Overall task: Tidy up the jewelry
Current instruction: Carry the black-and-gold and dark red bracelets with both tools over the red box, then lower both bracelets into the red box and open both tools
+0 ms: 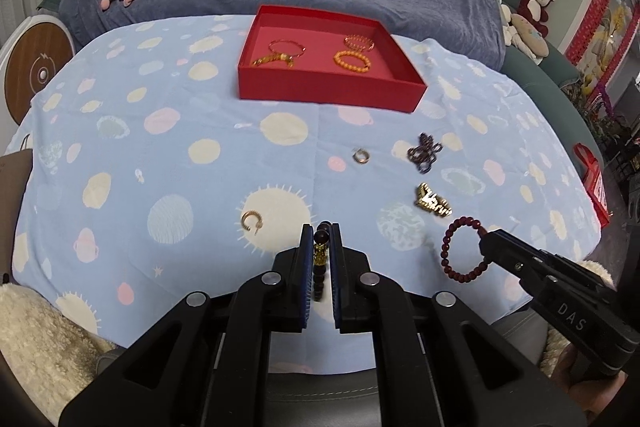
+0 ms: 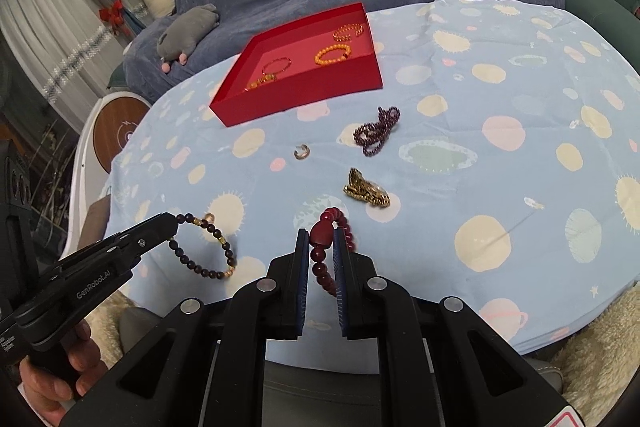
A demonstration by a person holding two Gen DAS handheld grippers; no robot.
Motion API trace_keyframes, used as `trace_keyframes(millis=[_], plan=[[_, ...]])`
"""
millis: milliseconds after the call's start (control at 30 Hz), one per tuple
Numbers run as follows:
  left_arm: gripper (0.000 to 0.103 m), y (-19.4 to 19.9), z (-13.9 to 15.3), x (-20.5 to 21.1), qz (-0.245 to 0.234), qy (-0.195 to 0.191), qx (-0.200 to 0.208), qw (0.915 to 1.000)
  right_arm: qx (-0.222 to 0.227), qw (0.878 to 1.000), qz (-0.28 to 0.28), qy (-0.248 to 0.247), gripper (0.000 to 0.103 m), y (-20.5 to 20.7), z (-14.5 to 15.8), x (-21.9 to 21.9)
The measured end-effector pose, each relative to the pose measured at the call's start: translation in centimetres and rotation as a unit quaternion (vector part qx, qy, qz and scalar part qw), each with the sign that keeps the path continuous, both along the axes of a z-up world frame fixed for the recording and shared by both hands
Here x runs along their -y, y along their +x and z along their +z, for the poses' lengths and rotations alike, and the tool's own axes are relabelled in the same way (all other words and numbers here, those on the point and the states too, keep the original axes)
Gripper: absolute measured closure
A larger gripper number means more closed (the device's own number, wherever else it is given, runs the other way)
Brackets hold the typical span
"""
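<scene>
**benchwatcher:** so what are you holding, and which way is the box from there?

**me:** I'm carrying one in each. My left gripper (image 1: 321,231) is clamped tight on the dark bead bracelet (image 2: 204,247) with the gold spacers, and my right gripper (image 2: 321,235) is pinched on the red bead bracelet (image 1: 464,247), its loop dangling off the tips. Both are hanging clear of the cloth, I'd say. The red box (image 1: 320,93) is sitting straight ahead of the left gripper, well apart, and ahead and off to the left of the right one, so my left hand is looking like the nearer, straighter shot.

**benchwatcher:** anything in the way?

**me:** Nearer me than the box: a silver ring (image 1: 361,155), a purple bead strand (image 1: 425,151), a gold chain pile (image 1: 432,202) and a gold hoop (image 1: 251,221). I'm thinking I pass above them. Inside the box three bracelets are already lying there, the near right corner looking free.
</scene>
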State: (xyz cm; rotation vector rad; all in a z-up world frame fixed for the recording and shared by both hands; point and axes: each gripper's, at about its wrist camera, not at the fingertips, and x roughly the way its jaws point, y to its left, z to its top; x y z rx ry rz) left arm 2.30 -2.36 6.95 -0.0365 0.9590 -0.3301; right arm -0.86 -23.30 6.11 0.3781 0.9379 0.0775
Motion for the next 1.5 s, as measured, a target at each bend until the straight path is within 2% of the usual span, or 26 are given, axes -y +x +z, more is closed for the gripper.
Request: trace_keyframes(millis=[333, 567, 967, 1100, 1200, 1367, 1500], plan=[[0.095, 1.1, 3.4, 0.5, -0.009, -0.02, 0.023, 0.9995, 0.027, 1.0, 0.001, 0.014, 0.092, 1.3, 2.9, 0.5], [0.095, 3.4, 5.5, 0.9, -0.016, -0.023, 0.033, 0.9991, 0.048, 0.999, 0.017, 0.007, 0.092, 3.3, 4.7, 0.8], [0.095, 11.6, 8.8, 2.5, -0.022, -0.028, 0.068, 0.9971, 0.097, 0.995, 0.025, -0.004, 0.092, 12.9, 8.8, 1.5], [0.095, 14.7, 8.9, 3.1, -0.017, -0.041, 0.069, 0.9966, 0.091, 0.995, 0.026, -0.004, 0.092, 16.3, 8.2, 1.3], [0.095, 16.9, 8.1, 3.6, -0.014, -0.049, 0.063, 0.9967, 0.076, 0.997, 0.02, 0.02, 0.092, 19.0, 6.7, 1.5], [0.095, 20.1, 5.2, 4.7, -0.011, -0.059, 0.027, 0.9978, 0.047, 0.998, 0.007, 0.049, 0.092, 21.8, 3.8, 1.6], [0.095, 21.5, 2.6, 5.6, -0.01, -0.043, 0.004, 0.999, 0.022, 0.999, 0.008, 0.042, 0.092, 23.2, 1.5, 1.4]])
